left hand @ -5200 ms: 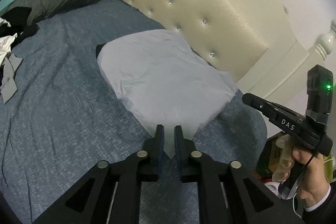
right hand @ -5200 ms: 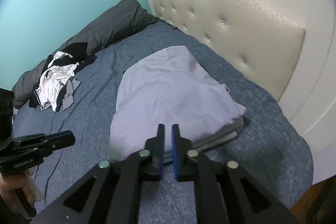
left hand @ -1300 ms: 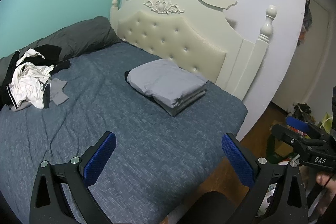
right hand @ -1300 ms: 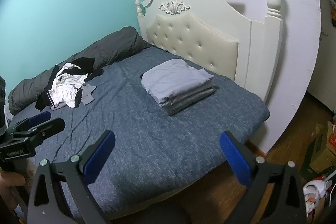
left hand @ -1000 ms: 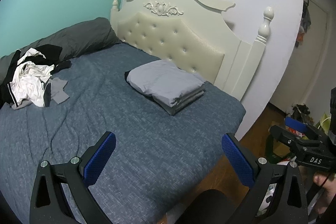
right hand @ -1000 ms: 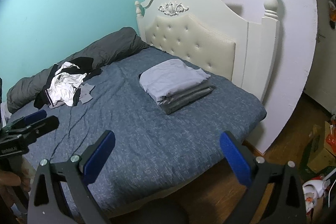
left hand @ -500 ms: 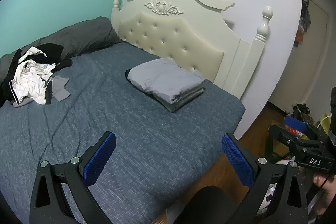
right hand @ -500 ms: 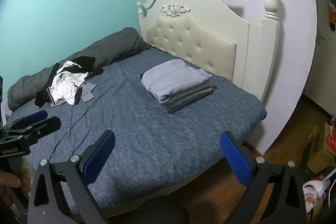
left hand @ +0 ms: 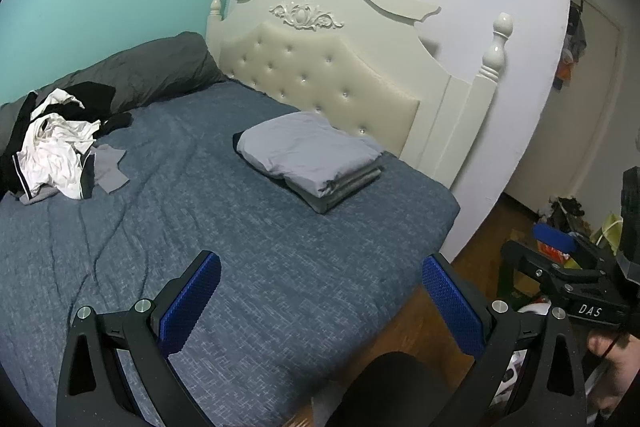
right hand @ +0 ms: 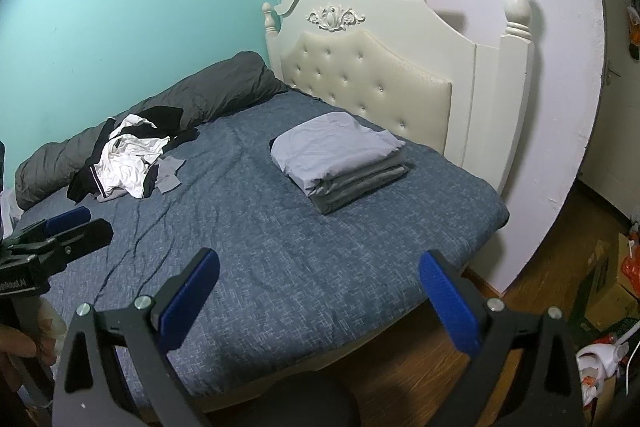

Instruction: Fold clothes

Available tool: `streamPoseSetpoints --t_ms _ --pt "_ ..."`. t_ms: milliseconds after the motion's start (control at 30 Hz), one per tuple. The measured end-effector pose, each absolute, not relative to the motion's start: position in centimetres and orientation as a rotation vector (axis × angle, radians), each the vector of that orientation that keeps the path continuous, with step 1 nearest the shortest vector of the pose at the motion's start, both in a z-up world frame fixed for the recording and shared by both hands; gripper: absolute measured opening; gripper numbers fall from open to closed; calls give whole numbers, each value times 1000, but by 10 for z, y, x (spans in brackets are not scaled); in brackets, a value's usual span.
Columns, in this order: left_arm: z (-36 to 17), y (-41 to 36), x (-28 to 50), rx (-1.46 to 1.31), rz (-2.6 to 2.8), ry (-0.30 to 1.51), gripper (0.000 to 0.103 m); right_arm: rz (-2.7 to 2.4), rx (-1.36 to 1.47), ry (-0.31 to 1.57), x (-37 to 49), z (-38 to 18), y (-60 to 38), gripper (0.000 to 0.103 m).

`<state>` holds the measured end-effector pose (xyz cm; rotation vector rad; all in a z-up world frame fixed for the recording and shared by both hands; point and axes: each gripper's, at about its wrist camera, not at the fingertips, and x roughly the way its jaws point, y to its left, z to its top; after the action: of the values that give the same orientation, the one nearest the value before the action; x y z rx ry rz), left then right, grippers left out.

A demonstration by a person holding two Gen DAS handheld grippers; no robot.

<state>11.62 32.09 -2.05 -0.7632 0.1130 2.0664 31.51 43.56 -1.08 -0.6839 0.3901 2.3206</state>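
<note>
Change since 5.2 s ago: both my grippers were closed and low over the lilac garment; they now sit back from the bed with fingers spread, and the garment lies folded on the stack.
Change since 0.5 s ago: almost none; view nearly the same.
Left gripper (left hand: 320,291): my fingers are wide apart, nothing between the blue pads, held over the near edge of the bed (left hand: 280,267).
Right gripper (right hand: 318,287): fingers likewise wide apart and empty, over the bed's near corner; it also shows at the right edge of the left wrist view (left hand: 560,267), my hand (left hand: 612,355) on its grip.
Folded stack (right hand: 340,159): lilac piece on top, grey folded pieces under it, edges roughly squared; lies on the blue bedspread just in front of the padded headboard (right hand: 368,83), well apart from both grippers.
Unfolded pile (right hand: 128,155): white, black and grey clothes, crumpled, on the far left of the bed, touching the dark grey rolled duvet (right hand: 192,95) along the teal wall.
Floor (right hand: 560,247): wood, with boxes and bags at the far right; contents too small to tell.
</note>
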Motion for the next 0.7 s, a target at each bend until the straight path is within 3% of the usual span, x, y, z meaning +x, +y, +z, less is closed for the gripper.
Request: streamPoseSetpoints --t_ms 700 --pt "-20 315 121 -748 2096 133 103 2316 -682 385 316 -14 429 101"
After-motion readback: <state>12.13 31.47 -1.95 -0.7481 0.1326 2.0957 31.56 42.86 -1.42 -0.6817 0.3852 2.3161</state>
